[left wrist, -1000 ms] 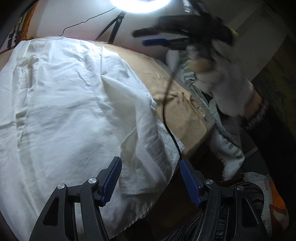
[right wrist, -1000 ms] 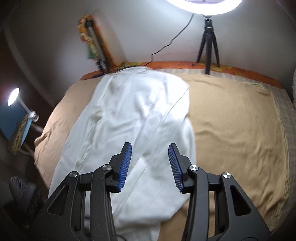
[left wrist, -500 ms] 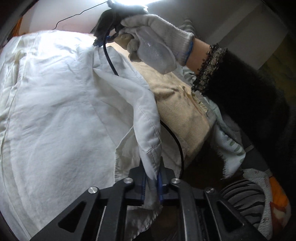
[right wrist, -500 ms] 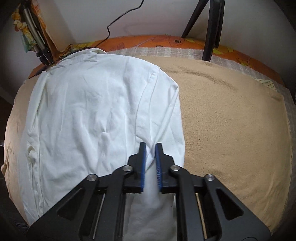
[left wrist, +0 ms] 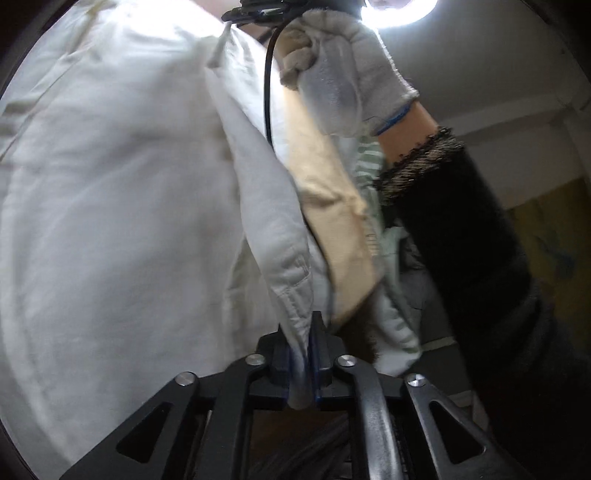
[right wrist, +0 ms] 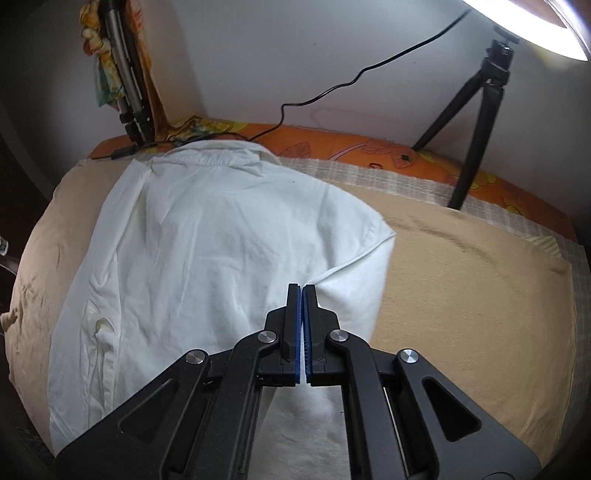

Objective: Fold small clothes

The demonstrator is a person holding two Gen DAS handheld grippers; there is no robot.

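A white shirt (right wrist: 221, 240) lies spread on a tan blanket (right wrist: 461, 295), collar toward the wall. My right gripper (right wrist: 302, 288) is shut, pinching a raised fold at the shirt's right edge. In the left wrist view the shirt (left wrist: 110, 184) fills the left side, and a stitched cuff-like edge (left wrist: 291, 280) runs down between the blue pads of my left gripper (left wrist: 301, 325). Its jaws are opening slightly, with the cloth still pinched between them. At the top, a gloved hand (left wrist: 343, 74) holds the right gripper, and the shirt's edge is lifted up to it.
A black tripod (right wrist: 476, 122) under a bright ring light (right wrist: 535, 26) stands at the back right, its cable (right wrist: 351, 81) running along the wall. A folded stand (right wrist: 125, 81) leans in the back left corner. A striped cloth (left wrist: 399, 332) hangs off the bed's edge.
Both grippers went from open to shut on the shirt's right edge. The right one moved forward over the shirt and lifted a fold; the left one sank and rolled, holding the cuff end.
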